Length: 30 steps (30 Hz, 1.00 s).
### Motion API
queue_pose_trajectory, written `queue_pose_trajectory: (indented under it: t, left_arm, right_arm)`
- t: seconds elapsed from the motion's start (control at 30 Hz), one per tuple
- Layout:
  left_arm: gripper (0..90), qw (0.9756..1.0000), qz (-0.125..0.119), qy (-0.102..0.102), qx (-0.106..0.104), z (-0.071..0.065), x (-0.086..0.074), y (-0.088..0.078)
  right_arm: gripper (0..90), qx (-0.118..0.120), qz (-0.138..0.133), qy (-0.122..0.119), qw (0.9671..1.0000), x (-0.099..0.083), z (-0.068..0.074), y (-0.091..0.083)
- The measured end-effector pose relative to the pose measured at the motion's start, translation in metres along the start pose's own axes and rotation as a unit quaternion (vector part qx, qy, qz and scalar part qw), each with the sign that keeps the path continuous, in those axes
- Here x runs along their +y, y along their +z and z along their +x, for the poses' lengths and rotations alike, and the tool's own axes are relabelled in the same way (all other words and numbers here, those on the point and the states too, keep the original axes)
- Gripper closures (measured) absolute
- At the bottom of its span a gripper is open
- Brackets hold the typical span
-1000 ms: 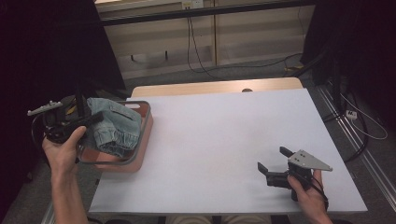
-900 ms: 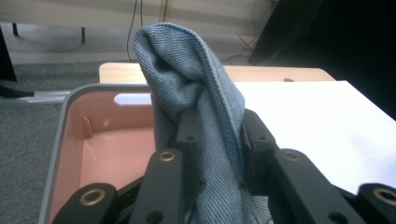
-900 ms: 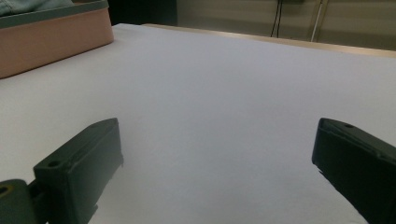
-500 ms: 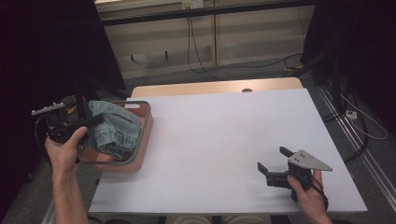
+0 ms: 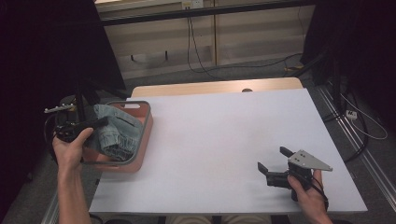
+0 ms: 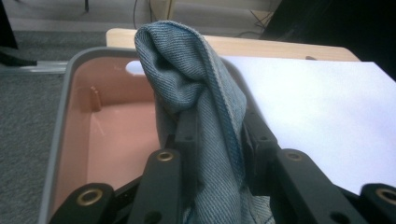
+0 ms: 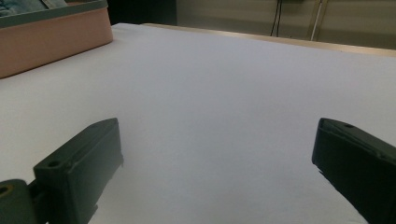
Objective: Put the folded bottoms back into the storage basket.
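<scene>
Currently, folded denim jeans (image 6: 201,102) are clamped between the jaws of the left gripper (image 6: 215,140) above the pink bin (image 5: 142,140). Separately, the right gripper (image 5: 275,165) is held spread wide over the white table (image 5: 224,135).

No text, label, brand, number or sign could be read in any of the views.
</scene>
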<state>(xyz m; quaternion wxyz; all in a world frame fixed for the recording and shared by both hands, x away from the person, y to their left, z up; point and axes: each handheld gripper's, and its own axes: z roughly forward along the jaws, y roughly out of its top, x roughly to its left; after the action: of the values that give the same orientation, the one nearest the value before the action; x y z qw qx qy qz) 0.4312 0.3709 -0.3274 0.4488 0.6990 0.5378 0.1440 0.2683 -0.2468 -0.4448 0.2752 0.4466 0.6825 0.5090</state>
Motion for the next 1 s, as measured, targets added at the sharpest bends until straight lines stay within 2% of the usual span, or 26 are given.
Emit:
queue_pose_trajectory:
  t: [0.03,0.2,0.4,0.6,0.73,0.87,1.0]
  left_arm:
    - [71.5,1.0000,0.000,-0.001,0.006,0.001,-0.001,0.000]
    - [70.0,0.9978,0.021,-0.007,0.063,0.009,-0.003,-0.001]
    - [68.7,0.9949,0.026,-0.012,0.097,0.018,-0.006,-0.001]
    - [67.3,0.9919,0.019,-0.023,0.123,0.025,-0.011,0.008]
    - [67.1,0.9913,0.019,-0.020,0.129,0.027,-0.012,0.014]
    - [67.9,0.9934,0.022,-0.016,0.111,0.028,-0.012,0.020]
    - [68.5,0.9938,0.030,-0.013,0.106,0.027,-0.013,0.029]
  right_arm:
    - [1.7,0.001,0.000,-0.001,1.0000,0.000,0.000,0.000]
    - [1.7,0.000,0.002,-0.002,1.0000,0.000,0.000,0.001]
    - [1.7,0.001,0.002,-0.003,1.0000,0.000,0.000,0.001]
    - [1.7,0.002,0.004,-0.002,1.0000,-0.001,0.001,0.002]
    - [1.7,0.001,0.004,-0.003,1.0000,-0.001,0.001,0.002]
    - [1.7,0.001,0.004,-0.002,1.0000,-0.001,0.001,0.002]
    - [1.7,0.002,0.004,-0.003,1.0000,-0.001,0.001,0.002]
